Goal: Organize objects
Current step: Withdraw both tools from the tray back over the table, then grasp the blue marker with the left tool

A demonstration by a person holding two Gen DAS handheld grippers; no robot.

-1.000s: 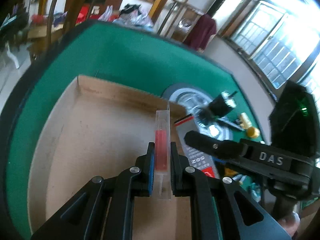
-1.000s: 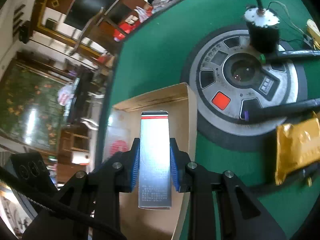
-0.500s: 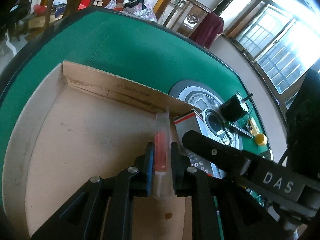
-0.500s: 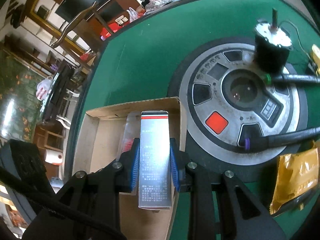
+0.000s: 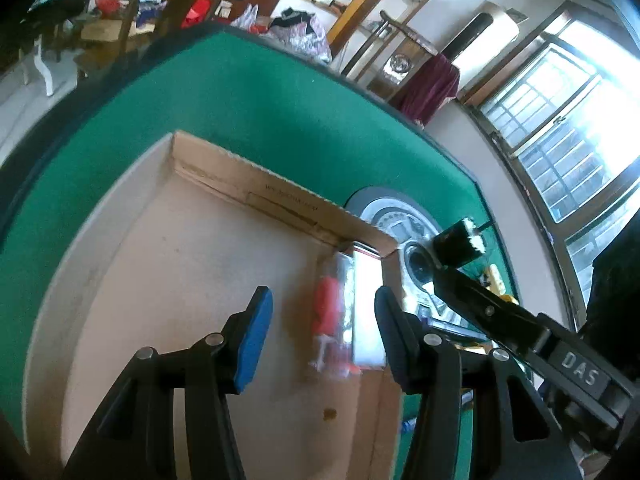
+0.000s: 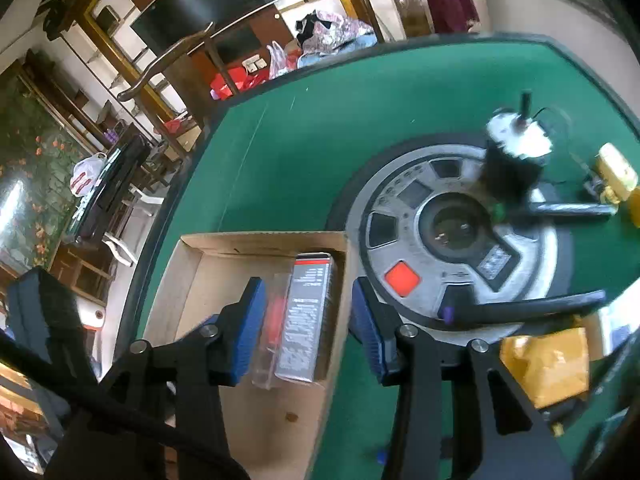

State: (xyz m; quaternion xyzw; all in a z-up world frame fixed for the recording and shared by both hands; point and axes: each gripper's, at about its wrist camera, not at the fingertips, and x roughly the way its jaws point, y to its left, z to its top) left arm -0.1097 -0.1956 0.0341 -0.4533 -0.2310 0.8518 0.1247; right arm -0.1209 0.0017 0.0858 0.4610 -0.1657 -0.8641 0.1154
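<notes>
A shallow cardboard box (image 5: 192,264) (image 6: 192,280) lies on the green table. In its far right corner lie a clear case with a red insert (image 5: 330,316) (image 6: 274,328) and a silver carton with a red stripe (image 5: 366,308) (image 6: 306,320), side by side. My left gripper (image 5: 322,320) hovers over them, jaws opening, its blue pads clear of the case. My right gripper (image 6: 306,316) also hangs above the pair, jaws opening, pads apart from the carton. The right tool's black body (image 5: 520,332) crosses the left wrist view.
Right of the box sits a round grey disc with a red button (image 6: 456,236). On and past it are a black motor with a white cap (image 6: 512,160), black probes (image 6: 532,308), yellow parts (image 6: 616,180) and a yellow packet (image 6: 548,364). Chairs and shelves stand beyond the table.
Both grippers let go: the clear case left the left jaws and the silver carton left the right jaws, and both now lie in the box corner. Both jaws have spread wider.
</notes>
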